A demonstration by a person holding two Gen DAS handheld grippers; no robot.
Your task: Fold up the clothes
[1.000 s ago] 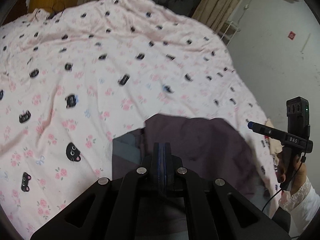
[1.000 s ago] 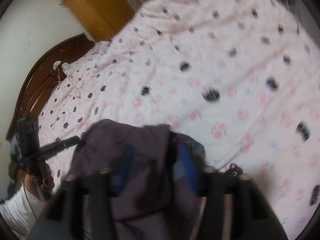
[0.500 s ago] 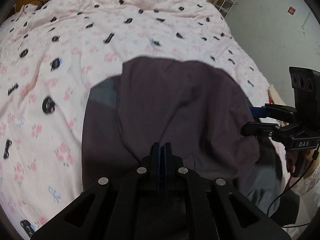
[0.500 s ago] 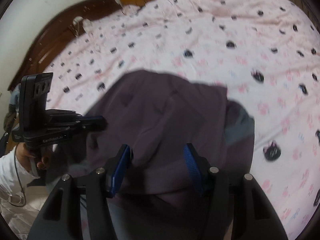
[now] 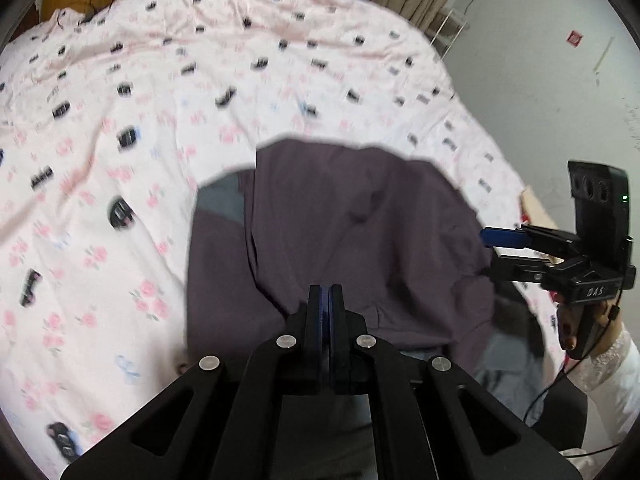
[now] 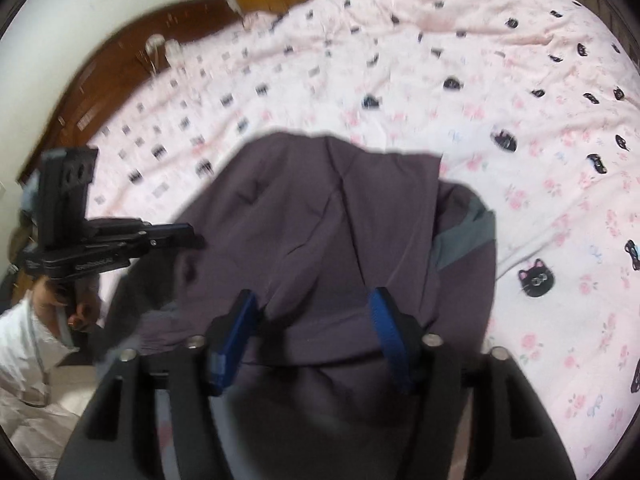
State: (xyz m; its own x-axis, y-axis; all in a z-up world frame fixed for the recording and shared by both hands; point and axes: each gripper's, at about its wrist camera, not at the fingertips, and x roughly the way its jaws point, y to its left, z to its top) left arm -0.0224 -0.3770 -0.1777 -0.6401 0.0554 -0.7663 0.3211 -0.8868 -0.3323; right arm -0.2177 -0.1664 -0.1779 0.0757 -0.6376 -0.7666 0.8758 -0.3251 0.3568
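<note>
Garment [image 5: 352, 240] on bed cover [image 5: 120, 128], left tool [image 5: 325, 300] at near hem, right tool [image 6: 312, 316] beside

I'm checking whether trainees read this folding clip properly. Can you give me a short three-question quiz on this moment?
1. True or false: the right gripper has its jaws open.
2. The purple garment lies on: A) a wooden table, B) a pink bedsheet printed with cats, C) a tiled floor.
3. What colour is the panel showing at the garment's edge?

Key: 1 true; 2 B; 3 grey.
</note>
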